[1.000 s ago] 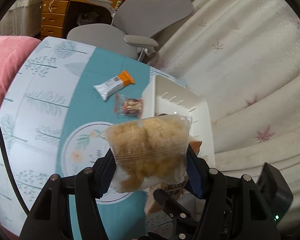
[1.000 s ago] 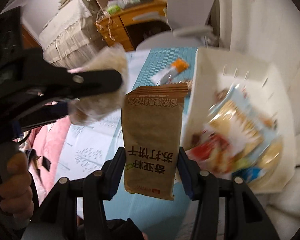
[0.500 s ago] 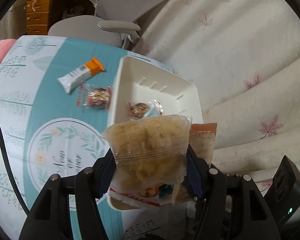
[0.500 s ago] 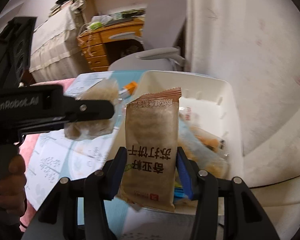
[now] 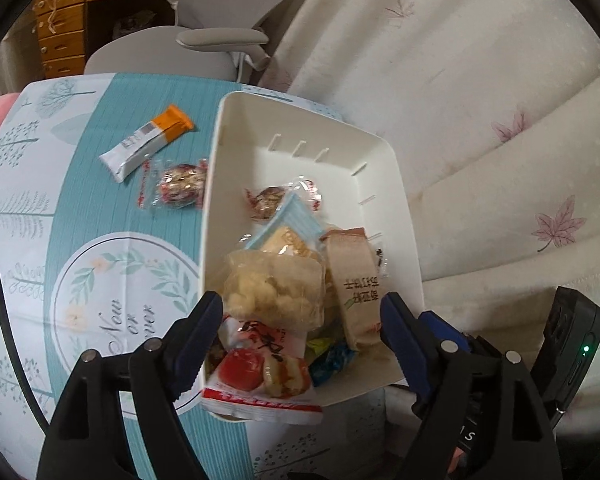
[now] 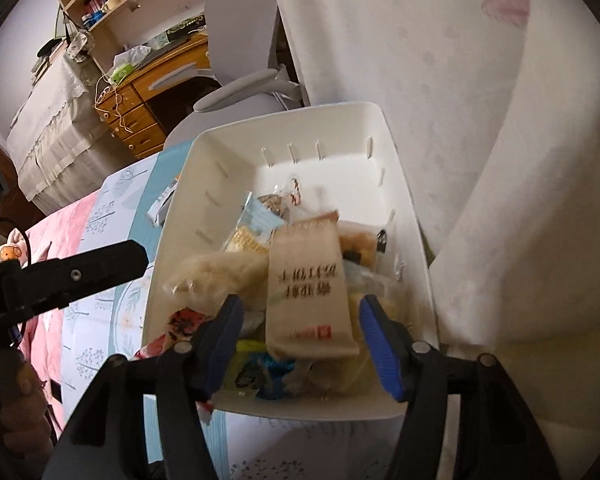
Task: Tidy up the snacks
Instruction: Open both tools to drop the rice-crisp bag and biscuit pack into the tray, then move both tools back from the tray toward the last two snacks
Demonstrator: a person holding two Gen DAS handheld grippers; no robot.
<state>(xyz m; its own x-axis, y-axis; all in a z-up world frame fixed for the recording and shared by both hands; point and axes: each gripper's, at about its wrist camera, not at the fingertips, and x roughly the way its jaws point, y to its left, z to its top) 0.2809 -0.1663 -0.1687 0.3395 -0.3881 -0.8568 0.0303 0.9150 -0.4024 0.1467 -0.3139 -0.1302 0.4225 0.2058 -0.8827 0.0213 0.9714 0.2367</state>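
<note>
Snacks fill the near end of the white bin (image 5: 384,168); puffed-rice bag (image 5: 274,288) and brown biscuit pack (image 6: 308,288) lie inside, released. Left gripper (image 5: 300,320) and right gripper (image 6: 300,320) gape wide above them.

One white bin (image 5: 384,184), two snacks (image 5: 152,143) outside it.

Brown biscuit packet (image 6: 308,288) print motion-blurred, unreadable. Lower snacks in white bin (image 5: 380,148) buried under pile. Orange-tipped bar (image 6: 162,200) mostly behind bin wall.
</note>
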